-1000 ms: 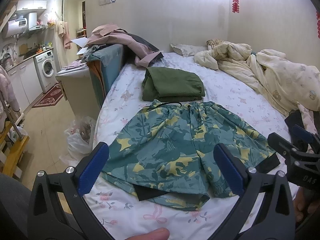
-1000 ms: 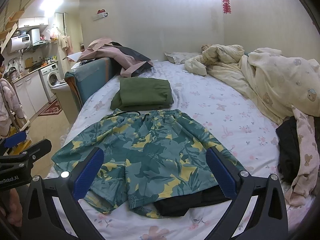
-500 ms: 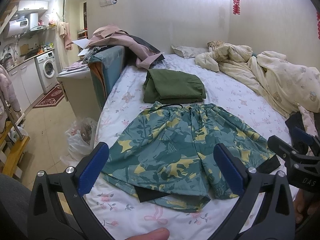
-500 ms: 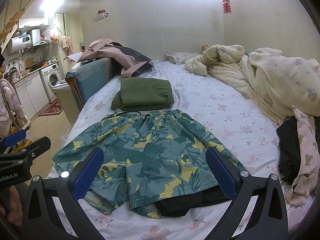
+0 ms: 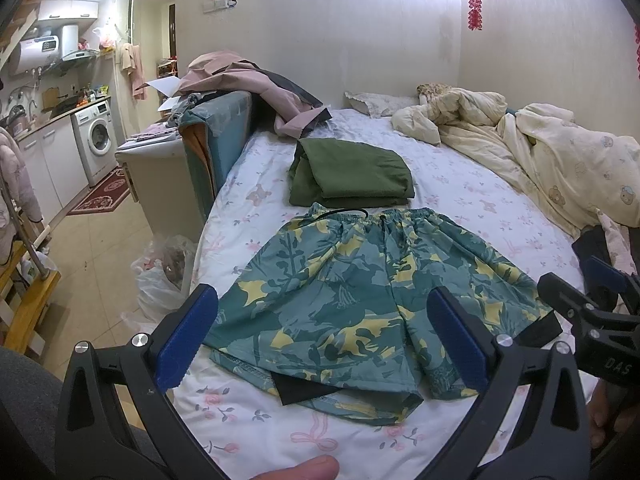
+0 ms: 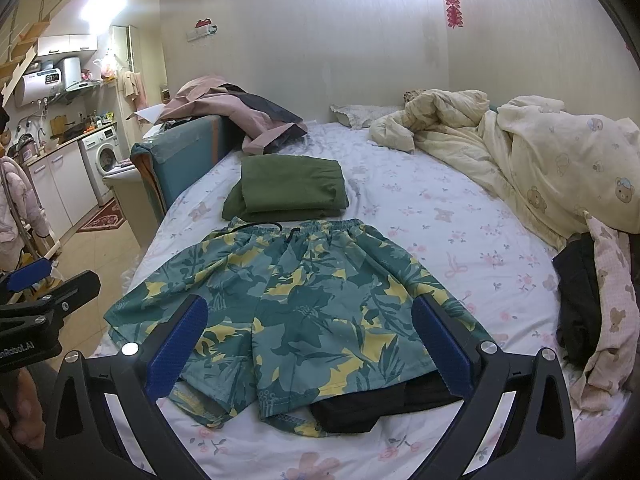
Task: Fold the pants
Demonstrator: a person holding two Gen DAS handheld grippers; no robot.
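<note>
On the flowered bed sheet (image 5: pixel 460 192), the patterned shorts (image 5: pixel 360 296) lie spread flat, waistband away from us, leg hems nearest, with a dark lining (image 5: pixel 308 390) poking out under the hems. Just beyond the waistband sits a folded green garment (image 5: pixel 352 174), close but seemingly not touching.

The left gripper (image 5: pixel 320 334) hovers above the near hems, jaws wide apart, nothing between them. The right gripper (image 6: pixel 310 346) hovers over the shorts too, jaws spread just as wide and empty. No fold has been made yet, by the look of it.

Here's where it could slip. This fabric looks thin and slick, so a shallow pinch at a hem may catch only the top layer and drag the printed shell off the lining. The lining already shows unevenly, so a fold could come out lopsided. The drawstring (image 6: pixel 256 227) loops loose at the waistband and could snag. Sweeping too far forward risks disturbing the green pile.
</note>
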